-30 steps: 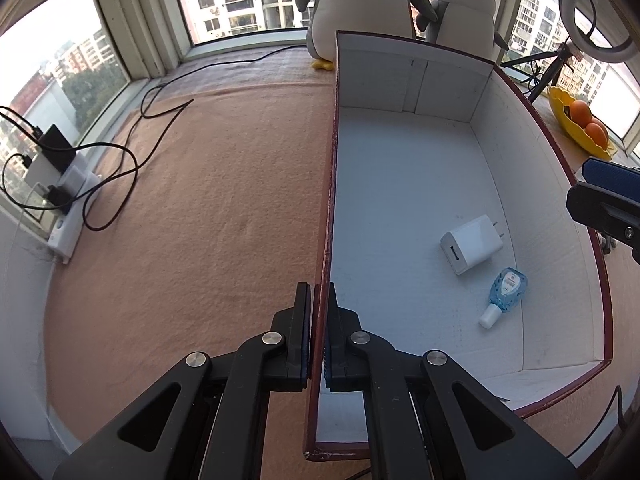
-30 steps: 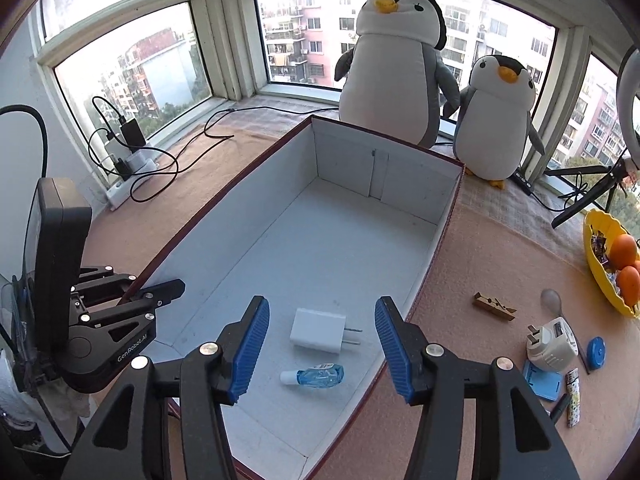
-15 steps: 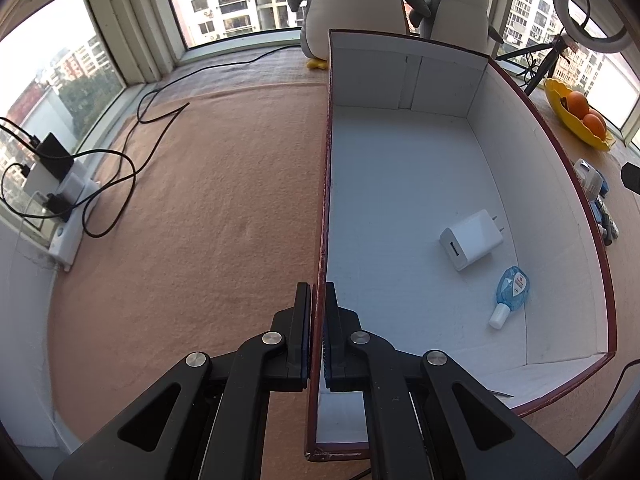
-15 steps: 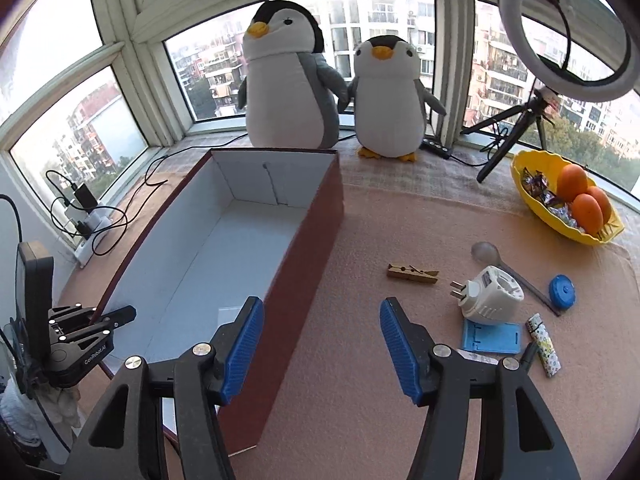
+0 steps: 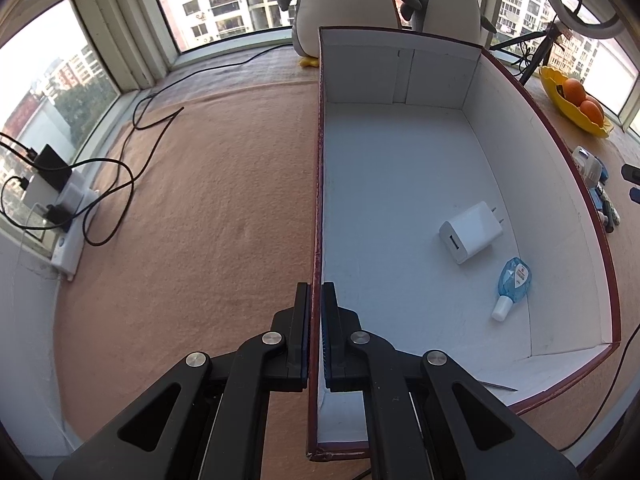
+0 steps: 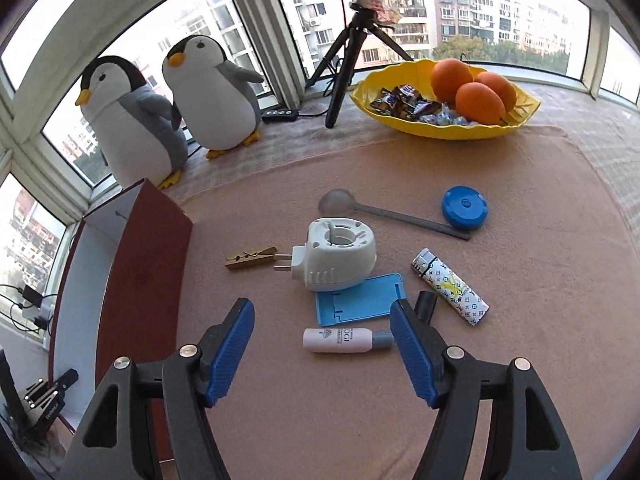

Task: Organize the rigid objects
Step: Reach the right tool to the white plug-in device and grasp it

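My left gripper [image 5: 316, 300] is shut on the left wall of the red box [image 5: 318, 184], whose white floor holds a white charger [image 5: 470, 232] and a small blue bottle [image 5: 512, 286]. My right gripper [image 6: 322, 322] hangs over the mat to the right of the box [image 6: 144, 280], its jaws opening, nothing pressed between them. A small white tube [image 6: 340, 340] lies between the fingertips on the mat. Beyond it sit a blue phone stand [image 6: 360, 300], a white plug-in device [image 6: 338, 258], a clothespin [image 6: 250, 258], a patterned lighter [image 6: 450, 286], a grey spoon [image 6: 384, 214] and a blue round tape measure [image 6: 464, 206].
Two plush penguins [image 6: 168, 112] stand by the window behind the box. A yellow bowl [image 6: 448, 126] with oranges and sweets sits at the far right beside a tripod [image 6: 348, 60]. A power strip with cables [image 5: 60, 208] lies at the left edge of the mat.
My right gripper has swung from over the box to the right, above the loose objects on the mat, rolling and widening its jaws. The left gripper has stayed clamped on the box wall.
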Action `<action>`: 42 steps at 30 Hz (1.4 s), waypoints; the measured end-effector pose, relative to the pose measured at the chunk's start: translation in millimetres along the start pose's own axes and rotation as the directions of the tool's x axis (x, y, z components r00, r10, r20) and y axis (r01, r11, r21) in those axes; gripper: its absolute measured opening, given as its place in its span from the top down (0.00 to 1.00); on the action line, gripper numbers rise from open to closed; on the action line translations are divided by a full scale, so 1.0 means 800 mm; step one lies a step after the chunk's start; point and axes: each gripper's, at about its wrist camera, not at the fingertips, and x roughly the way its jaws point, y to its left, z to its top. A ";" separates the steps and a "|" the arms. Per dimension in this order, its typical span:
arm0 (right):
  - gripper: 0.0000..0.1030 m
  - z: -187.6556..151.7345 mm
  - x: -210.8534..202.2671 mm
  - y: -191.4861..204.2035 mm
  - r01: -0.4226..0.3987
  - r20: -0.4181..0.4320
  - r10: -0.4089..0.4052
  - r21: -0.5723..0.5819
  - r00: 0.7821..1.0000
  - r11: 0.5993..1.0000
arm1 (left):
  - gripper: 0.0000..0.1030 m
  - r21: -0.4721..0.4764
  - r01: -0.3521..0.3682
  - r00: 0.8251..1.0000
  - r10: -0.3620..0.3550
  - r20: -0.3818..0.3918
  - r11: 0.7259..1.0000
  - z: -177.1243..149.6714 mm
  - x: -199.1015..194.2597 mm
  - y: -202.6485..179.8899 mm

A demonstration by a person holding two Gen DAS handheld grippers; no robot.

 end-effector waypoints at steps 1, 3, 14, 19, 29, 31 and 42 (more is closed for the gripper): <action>0.36 0.004 0.004 -0.009 -0.012 -0.008 0.012 0.041 1.000 0.999 | 0.96 0.004 -0.001 1.000 0.001 -0.001 1.000 0.000 0.000 0.000; 0.36 0.009 0.013 -0.027 -0.040 -0.022 0.043 0.122 0.999 0.992 | 0.96 0.012 -0.003 1.000 0.003 -0.003 1.000 0.000 0.001 0.000; 0.36 0.037 0.065 -0.058 -0.054 -0.081 0.082 0.306 0.993 0.951 | 0.96 0.053 -0.007 1.000 0.008 -0.013 0.999 0.003 0.001 -0.005; 0.36 0.043 0.082 -0.065 -0.061 -0.095 0.102 0.363 0.990 0.930 | 0.96 0.074 -0.006 1.000 0.007 -0.013 0.997 0.005 0.000 -0.005; 0.55 0.046 0.098 -0.061 -0.056 -0.139 0.112 0.356 0.984 0.933 | 0.96 0.092 0.002 1.000 0.000 -0.017 0.996 0.008 0.001 -0.004; 0.61 0.043 0.102 -0.059 -0.058 -0.148 0.117 0.353 0.982 0.934 | 0.96 0.097 0.003 1.000 -0.001 -0.019 0.995 0.008 0.001 -0.004; 0.77 0.031 0.087 -0.051 -0.041 -0.111 0.077 0.299 0.991 0.953 | 0.96 0.097 0.004 1.000 -0.003 -0.018 0.995 0.008 0.001 -0.004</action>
